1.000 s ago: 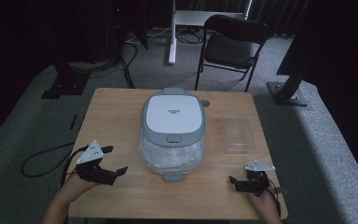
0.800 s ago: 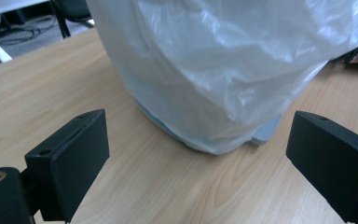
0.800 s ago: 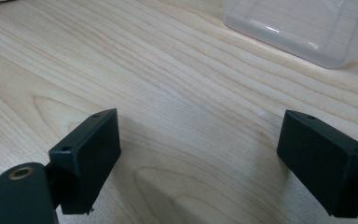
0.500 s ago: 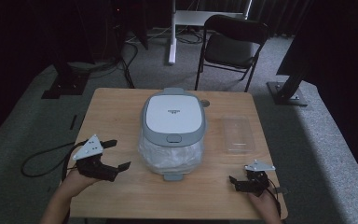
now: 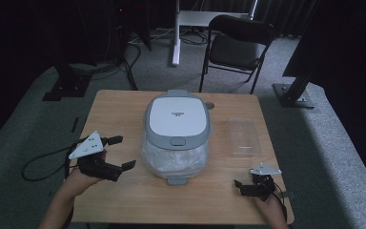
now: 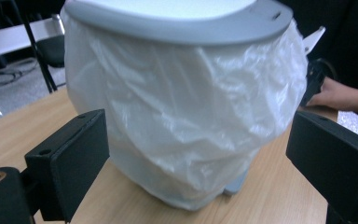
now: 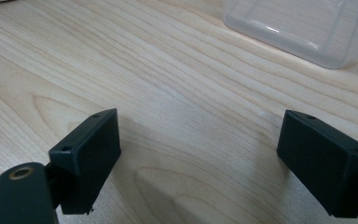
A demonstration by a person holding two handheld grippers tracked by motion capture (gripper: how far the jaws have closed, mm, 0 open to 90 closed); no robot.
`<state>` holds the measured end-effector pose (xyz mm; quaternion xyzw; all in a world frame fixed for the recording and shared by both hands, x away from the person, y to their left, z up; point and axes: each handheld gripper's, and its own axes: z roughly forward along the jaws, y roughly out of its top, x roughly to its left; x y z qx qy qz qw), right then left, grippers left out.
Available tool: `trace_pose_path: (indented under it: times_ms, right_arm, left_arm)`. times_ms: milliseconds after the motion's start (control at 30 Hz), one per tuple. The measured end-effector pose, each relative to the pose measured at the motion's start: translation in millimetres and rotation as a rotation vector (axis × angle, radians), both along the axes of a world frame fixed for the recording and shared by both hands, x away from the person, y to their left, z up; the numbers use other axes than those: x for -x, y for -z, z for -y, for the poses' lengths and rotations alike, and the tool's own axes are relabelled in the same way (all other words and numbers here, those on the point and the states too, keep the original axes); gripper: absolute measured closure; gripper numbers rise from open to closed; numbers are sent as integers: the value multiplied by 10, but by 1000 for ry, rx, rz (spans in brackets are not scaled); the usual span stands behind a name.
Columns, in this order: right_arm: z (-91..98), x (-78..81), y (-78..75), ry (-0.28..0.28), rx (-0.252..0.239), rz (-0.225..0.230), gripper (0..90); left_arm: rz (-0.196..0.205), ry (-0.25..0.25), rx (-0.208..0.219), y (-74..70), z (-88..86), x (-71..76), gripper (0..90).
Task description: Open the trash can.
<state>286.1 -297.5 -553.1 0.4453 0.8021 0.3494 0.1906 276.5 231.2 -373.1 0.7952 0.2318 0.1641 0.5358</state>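
Wooden table (image 5: 124, 200) on grey carpet (image 5: 38, 109); black chair (image 5: 238, 45) behind.

Wooden table (image 5: 124, 114), light grain, on grey carpeted floor (image 5: 333, 143). Black folding chair (image 5: 236, 47) beyond the table's far edge. White stand post (image 5: 176, 33) left of the chair. Cables (image 5: 124, 67) trail on the floor. Surroundings dark; light falls at right.

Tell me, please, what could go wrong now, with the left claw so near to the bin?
1. The left claw is open and faces the thin white bag under the grey lid; a pinch may tear the plastic.
2. The bin looks light, so a sideways push could slide it toward the clear container.
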Motion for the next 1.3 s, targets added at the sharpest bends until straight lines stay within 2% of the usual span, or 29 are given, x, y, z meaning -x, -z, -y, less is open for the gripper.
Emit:
trace_pose_path:
  times_ms: [167,300,333,567,767,967,1033,1067,1100,1233,1300]
  right_arm:
    - [0,0,0,0,0,0,126]
    - [0,0,0,0,0,0,126]
    - [1,0,0,0,0,0,126]
    - [1,-1,0,-1,0,0,126]
    - [0,0,0,0,0,0,126]
    - [1,0,0,0,1,0,126]
    - [1,0,0,0,0,0,126]
    - [1,-1,-1,0,1,0,126]
    - [2,-1,-1,0,1,0,126]
    - [1,-1,0,1,1,0,126]
    - [1,0,-1,2,0,0,126]
  left_arm:
    - [13,30,15,-103,73,-12,68]
    - [7,58,29,-179,136,-47,68]
    - [17,56,33,-197,151,-54,67]
    - [15,100,31,-293,295,-109,67]
    - [37,123,54,-382,412,-127,68]
    - [42,154,33,-421,589,-165,68]
    - [46,157,43,-437,633,-172,80]
    - [46,160,40,-445,657,-178,129]
    - [47,164,40,-454,680,-183,129]
    - [43,205,38,-485,779,-203,164]
    - [40,228,34,-487,828,-210,257]
